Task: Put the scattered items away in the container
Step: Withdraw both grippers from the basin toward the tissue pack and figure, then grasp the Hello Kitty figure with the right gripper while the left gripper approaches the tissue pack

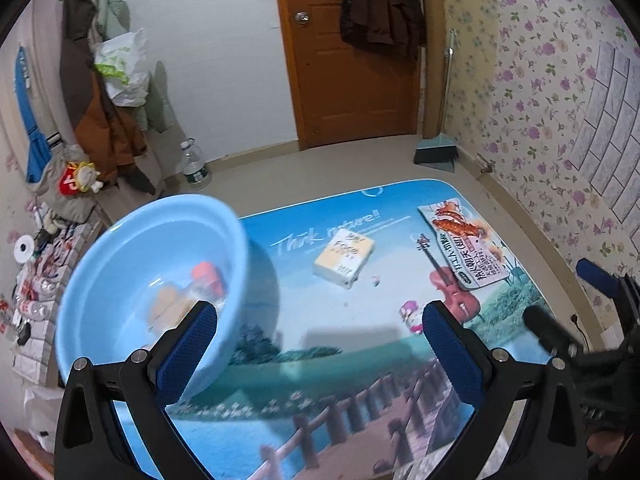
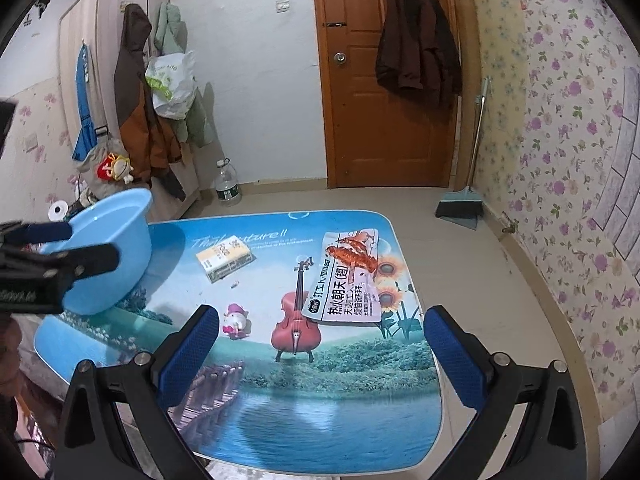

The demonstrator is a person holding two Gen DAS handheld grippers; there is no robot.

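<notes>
At the bottom of the left wrist view, the left gripper (image 1: 320,332) stands released, its two blue-padded fingers (image 1: 186,354) spread wide with nothing between them, above the printed landscape tabletop (image 1: 320,400). The left finger overlaps the near rim of the round light-blue plastic basin (image 1: 120,280) that fills the lower left of the frame; whether it touches the rim cannot be told. The basin looks blurred, and inside it lie a red-orange item (image 1: 208,278) and a pale tan item (image 1: 170,308), both too smeared to name.

Past the gripper, near the middle of the frame, the small white and yellow box (image 1: 344,258) lies flat on the table, well apart from the basin. Farther right, the flat snack packet with a red chicken-wing picture (image 1: 466,248) lies near the table's far right corner.

In the right wrist view the right gripper (image 2: 322,350) is likewise released and empty, its blue pads (image 2: 454,354) wide apart above the table's near half. The packet lies above centre right, the box left of centre, the basin at the left edge behind the other gripper's black fingers.

Beyond the table, a grey-blue dustpan and broom (image 2: 460,208) lean at the flowered wall, a clear water jug (image 2: 227,186) stands on the floor, and a dark brown coat (image 2: 416,40) hangs on the orange wooden door (image 2: 360,120).
</notes>
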